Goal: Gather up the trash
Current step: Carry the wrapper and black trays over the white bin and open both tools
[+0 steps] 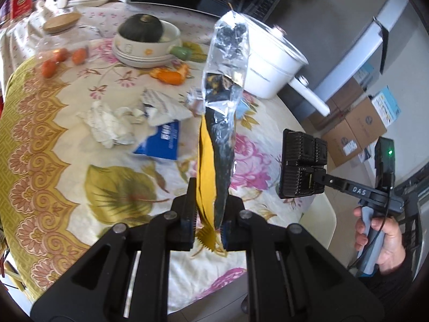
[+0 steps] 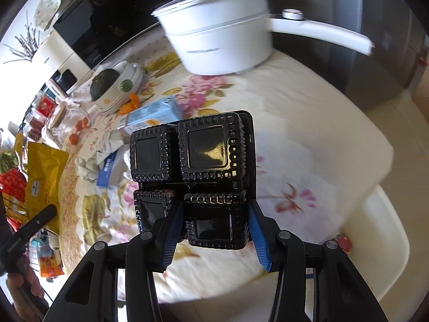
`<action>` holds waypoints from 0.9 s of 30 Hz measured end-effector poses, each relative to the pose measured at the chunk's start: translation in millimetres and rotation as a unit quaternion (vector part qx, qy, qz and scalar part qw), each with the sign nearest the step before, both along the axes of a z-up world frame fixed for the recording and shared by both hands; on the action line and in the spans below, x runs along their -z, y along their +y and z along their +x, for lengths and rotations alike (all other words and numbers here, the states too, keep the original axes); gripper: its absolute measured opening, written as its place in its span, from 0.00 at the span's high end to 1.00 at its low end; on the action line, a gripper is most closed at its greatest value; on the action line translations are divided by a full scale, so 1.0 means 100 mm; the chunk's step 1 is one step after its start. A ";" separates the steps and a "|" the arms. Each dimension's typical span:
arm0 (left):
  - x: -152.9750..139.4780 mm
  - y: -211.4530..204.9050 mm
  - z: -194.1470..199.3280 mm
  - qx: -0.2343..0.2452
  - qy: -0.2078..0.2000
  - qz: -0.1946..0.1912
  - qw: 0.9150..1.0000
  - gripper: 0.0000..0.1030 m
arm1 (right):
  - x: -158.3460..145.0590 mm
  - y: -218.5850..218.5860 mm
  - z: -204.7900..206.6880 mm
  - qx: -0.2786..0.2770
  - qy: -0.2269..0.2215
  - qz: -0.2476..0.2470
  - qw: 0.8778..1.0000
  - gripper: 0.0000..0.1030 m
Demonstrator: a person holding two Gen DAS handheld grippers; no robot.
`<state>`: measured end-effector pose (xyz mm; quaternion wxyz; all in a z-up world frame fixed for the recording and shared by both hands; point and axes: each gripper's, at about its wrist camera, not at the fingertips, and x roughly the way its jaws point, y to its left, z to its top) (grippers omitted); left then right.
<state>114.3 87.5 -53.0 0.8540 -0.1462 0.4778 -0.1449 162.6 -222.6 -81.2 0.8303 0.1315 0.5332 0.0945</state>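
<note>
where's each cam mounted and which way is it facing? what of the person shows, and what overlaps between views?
Left wrist: on the left gripper, looking down along its fingers over the floral table; fingers shut on a yellow-and-clear wrapper; the person's other hand shows at right.
Right wrist: on the right gripper, looking down at the same table; fingers grip a black plastic tray; a hand shows bottom left.
Shared: the tray, white pot, squash bowl, blue packet, crumpled tissue.

A white lidded saucepan [image 2: 222,37] with a long handle stood near the floral tablecloth's [image 1: 80,139] far edge. A dark green squash [image 1: 140,26] sat in a white bowl [image 1: 146,45], orange tomatoes [image 1: 63,59] beside it.
</note>
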 end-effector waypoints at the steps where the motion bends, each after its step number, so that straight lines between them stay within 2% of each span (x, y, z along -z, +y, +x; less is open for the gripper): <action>1: 0.01 -0.06 0.00 0.006 0.001 0.004 1.000 0.85 | 0.00 -0.05 -0.03 0.004 0.000 0.002 1.000 0.52; 7: 0.01 -0.51 0.01 0.042 -0.005 0.014 0.999 0.85 | 0.00 -0.37 -0.20 0.024 0.001 0.015 1.000 0.52; 13: 0.03 -0.95 -0.03 0.074 -0.008 0.016 0.997 0.85 | -0.04 -0.67 -0.34 0.040 -0.005 0.007 0.999 0.52; 21: 0.13 -1.59 -0.09 0.129 -0.008 0.027 0.991 0.85 | 0.00 -1.15 -0.55 0.065 0.001 -0.007 0.998 0.52; 27: 0.21 -1.98 -0.13 0.167 -0.004 0.038 0.985 0.85 | 0.14 -1.55 -0.69 0.088 0.023 -0.020 0.996 0.52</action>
